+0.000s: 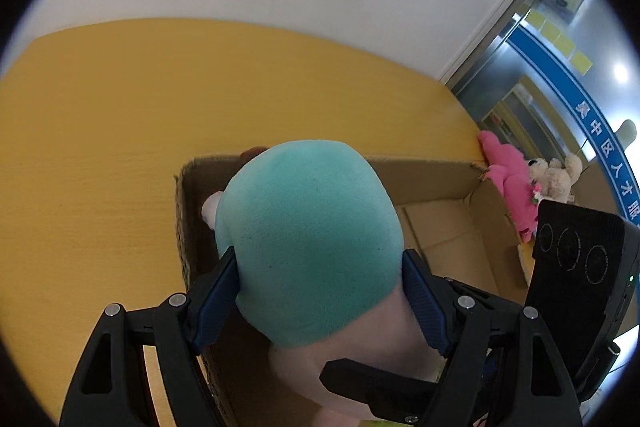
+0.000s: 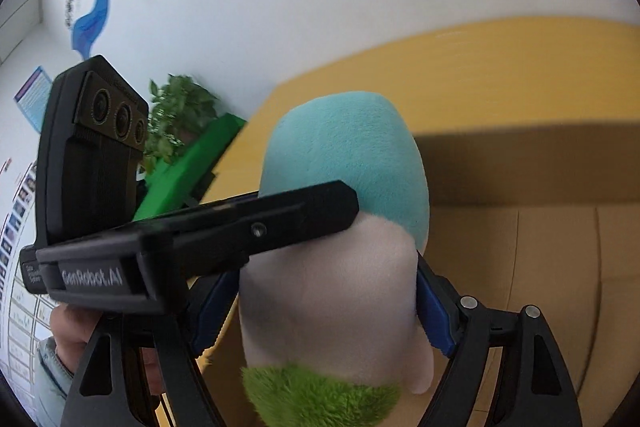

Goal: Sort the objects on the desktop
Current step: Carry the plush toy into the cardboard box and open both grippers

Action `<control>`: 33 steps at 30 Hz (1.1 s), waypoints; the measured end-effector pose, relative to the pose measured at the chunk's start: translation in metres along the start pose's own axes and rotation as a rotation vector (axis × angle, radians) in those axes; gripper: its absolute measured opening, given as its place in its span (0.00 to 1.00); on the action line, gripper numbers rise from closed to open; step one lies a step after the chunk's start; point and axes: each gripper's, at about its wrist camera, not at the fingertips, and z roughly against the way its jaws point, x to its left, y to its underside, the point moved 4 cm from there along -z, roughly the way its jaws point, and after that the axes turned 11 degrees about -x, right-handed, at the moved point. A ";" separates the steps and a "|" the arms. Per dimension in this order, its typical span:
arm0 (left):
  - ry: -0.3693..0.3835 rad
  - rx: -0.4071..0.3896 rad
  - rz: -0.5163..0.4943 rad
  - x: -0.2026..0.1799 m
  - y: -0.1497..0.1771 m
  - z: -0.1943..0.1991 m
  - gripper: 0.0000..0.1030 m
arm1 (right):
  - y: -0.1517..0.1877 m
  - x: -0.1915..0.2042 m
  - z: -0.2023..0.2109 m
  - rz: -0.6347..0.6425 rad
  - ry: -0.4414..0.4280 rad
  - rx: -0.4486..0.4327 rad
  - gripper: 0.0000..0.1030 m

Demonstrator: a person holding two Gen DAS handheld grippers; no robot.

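Jaws of both grippers clamp plush toy (image 1: pixel 312 235).

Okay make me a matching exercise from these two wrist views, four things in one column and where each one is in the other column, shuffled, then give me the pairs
Things:
1. teal-headed plush toy
2. pink plush
3. cardboard box
4. potted plant

Places:
A. against the white wall, beyond the table's end
B. on the yellow table, open on top
C. draped over the box's far corner
D. gripped by both tongs, left and right

Pairs: 1-D, 2-C, 3-B, 4-A
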 end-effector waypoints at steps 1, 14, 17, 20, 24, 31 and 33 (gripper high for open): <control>-0.010 0.024 0.016 0.004 0.004 -0.006 0.76 | 0.006 -0.003 -0.004 -0.014 0.004 0.024 0.78; -0.103 -0.030 0.072 0.028 -0.001 0.025 0.77 | 0.016 0.016 0.021 -0.026 -0.142 0.060 1.00; -0.103 -0.085 0.071 0.035 -0.004 0.047 0.77 | 0.019 0.025 0.034 0.024 -0.161 0.059 1.00; -0.120 -0.118 0.054 0.043 0.001 0.067 0.77 | 0.033 0.019 0.025 0.096 -0.125 0.129 0.68; -0.151 -0.102 0.024 0.052 0.014 0.073 0.77 | 0.039 0.011 0.025 0.028 -0.162 0.145 0.57; -0.113 -0.158 -0.013 0.033 0.045 0.111 0.77 | 0.020 -0.004 0.009 -0.005 -0.154 0.085 0.94; -0.105 -0.165 -0.054 0.016 0.056 0.118 0.77 | 0.015 -0.003 0.044 0.042 -0.148 0.045 0.99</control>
